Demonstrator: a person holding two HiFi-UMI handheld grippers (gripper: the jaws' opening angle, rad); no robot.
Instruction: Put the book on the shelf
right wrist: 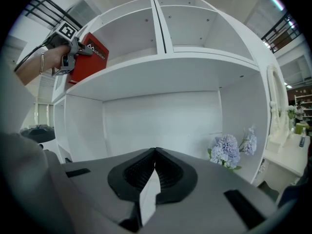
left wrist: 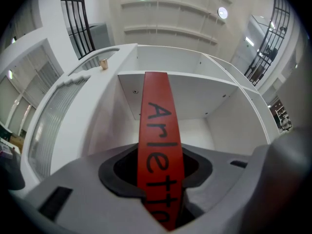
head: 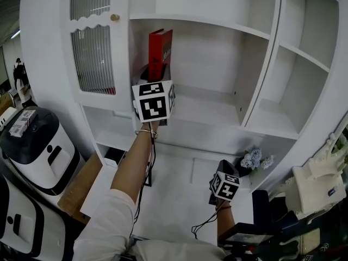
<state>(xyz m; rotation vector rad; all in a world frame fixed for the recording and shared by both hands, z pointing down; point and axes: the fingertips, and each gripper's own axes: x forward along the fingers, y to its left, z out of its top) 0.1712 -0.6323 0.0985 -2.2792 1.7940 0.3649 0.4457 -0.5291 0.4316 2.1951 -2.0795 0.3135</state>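
Note:
A red book (head: 160, 53) with dark lettering on its spine stands upright at the left end of the white shelf (head: 212, 110), in the open compartment. My left gripper (head: 155, 76) is shut on the book's lower part; the spine (left wrist: 157, 145) runs up between the jaws, toward the compartment's back wall (left wrist: 195, 130). From the right gripper view, the book (right wrist: 88, 57) and the left gripper (right wrist: 73, 50) show at upper left, over the shelf board (right wrist: 170, 74). My right gripper (head: 225, 170) hangs low before the bottom compartment, its jaws (right wrist: 155, 167) shut with nothing held.
A ribbed glass cabinet door (head: 92, 37) with a brass knob (head: 115, 17) flanks the compartment on the left. Pale blue flowers (head: 256, 159) sit in the lower compartment, close to the right gripper. A white machine (head: 32, 145) stands at the left, and a white ornament (head: 318, 184) at the right.

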